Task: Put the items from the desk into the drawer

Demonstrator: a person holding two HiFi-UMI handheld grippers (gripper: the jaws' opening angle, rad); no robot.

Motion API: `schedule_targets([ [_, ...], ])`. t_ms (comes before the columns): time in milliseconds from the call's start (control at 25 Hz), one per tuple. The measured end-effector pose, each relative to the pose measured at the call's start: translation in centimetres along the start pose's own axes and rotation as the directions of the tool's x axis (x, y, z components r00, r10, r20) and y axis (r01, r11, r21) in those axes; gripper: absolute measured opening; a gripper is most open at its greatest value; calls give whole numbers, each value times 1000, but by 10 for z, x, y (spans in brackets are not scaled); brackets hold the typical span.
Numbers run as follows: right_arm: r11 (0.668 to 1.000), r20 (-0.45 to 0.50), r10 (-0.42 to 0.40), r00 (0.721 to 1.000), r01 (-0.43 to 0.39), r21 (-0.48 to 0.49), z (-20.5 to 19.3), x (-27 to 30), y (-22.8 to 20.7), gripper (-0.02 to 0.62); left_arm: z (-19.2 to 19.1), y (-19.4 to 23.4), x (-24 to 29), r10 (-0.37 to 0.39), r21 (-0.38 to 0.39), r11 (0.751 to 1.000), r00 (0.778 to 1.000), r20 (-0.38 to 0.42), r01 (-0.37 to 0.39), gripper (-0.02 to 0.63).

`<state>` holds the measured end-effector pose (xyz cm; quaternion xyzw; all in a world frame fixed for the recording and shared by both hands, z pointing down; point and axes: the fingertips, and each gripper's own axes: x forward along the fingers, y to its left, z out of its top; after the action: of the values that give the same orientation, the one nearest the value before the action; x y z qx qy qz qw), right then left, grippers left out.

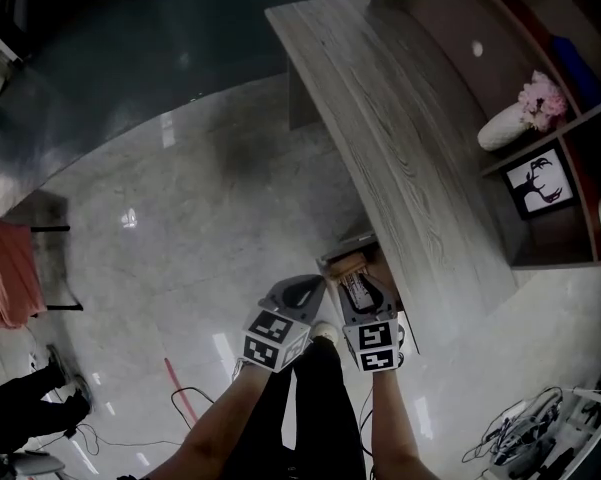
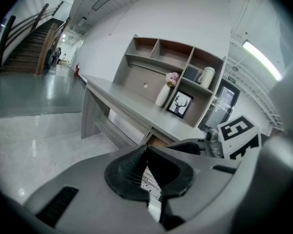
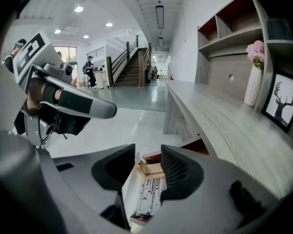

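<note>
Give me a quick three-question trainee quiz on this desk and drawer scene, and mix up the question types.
1. True or false: the drawer under the desk is shut.
2. Which gripper's jaws stand apart? A) left gripper B) right gripper C) both
3. Fill in: the framed picture beside the vase shows a ____.
Key: 1 false; 2 B; 3 deer.

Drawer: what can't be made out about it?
Right gripper view: the right claw hides the sides of the drawer; print on the sheet is too blurred to read.
Left gripper view: the left claw blocks most of it.
Head view: small, both claws cover most of it.
</note>
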<state>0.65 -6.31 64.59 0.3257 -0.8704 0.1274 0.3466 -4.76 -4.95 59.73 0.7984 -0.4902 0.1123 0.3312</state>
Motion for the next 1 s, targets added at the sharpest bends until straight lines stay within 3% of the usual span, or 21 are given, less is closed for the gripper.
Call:
schedule_targets([
  [360,999,56,2,998,-5,46,24,-19,-4,143,23,-13,-13,-7,41,999,999,32,6,11],
  [680,993,146,-59,988,42,114,55,-45,-11,113,53,-20,-34,0,73,997,996,91,-7,11],
  [1000,978,280,-135,950,82,194,98,-88,-15,52,63,-25,-63,31,39,999,991,129,-37,11],
])
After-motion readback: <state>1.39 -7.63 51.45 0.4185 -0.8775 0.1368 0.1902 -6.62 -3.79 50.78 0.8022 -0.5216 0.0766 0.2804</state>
